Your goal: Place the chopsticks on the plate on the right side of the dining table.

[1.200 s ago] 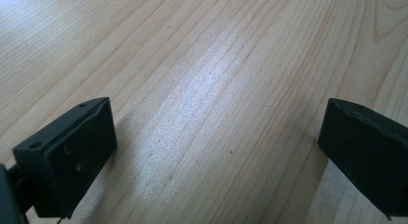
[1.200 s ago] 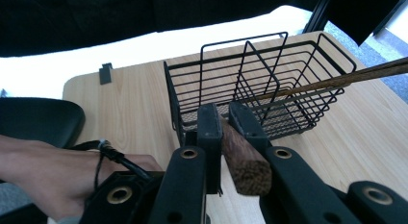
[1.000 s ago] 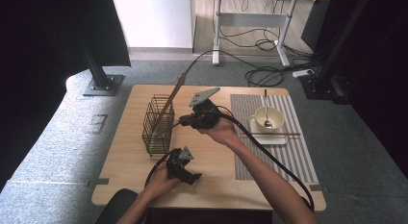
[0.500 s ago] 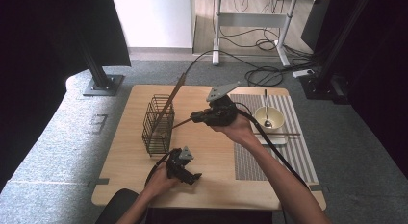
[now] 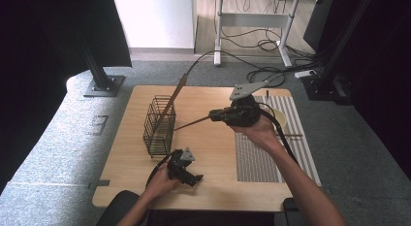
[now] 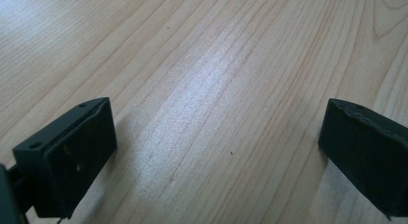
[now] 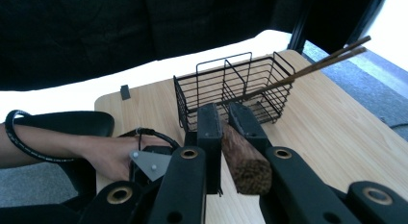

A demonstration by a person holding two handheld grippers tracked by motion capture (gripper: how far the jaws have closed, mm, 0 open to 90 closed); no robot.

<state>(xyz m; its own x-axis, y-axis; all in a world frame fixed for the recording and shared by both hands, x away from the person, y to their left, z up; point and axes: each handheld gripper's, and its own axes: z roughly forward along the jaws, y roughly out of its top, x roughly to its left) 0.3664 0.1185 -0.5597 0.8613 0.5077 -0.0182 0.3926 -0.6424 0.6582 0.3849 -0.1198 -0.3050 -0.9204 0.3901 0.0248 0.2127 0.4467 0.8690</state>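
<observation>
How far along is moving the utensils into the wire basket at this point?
Done: a pair of chopsticks leans in the wire basket. In hand: the right gripper is shut on a wooden-handled utensil, pointed at the basket but not yet in. Left: dropping it in. The left gripper rests open on the table.

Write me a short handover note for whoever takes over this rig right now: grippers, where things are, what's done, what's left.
Right gripper: shut on a wooden chopstick, held above the table with its tip pointing toward the wire basket.
Left gripper: open, holding nothing, low over the table's near edge.
Done: two chopsticks already lean in the basket.
Left: probably drop the held chopstick into the basket. Another stick lies by the bowl on the striped mat.
</observation>
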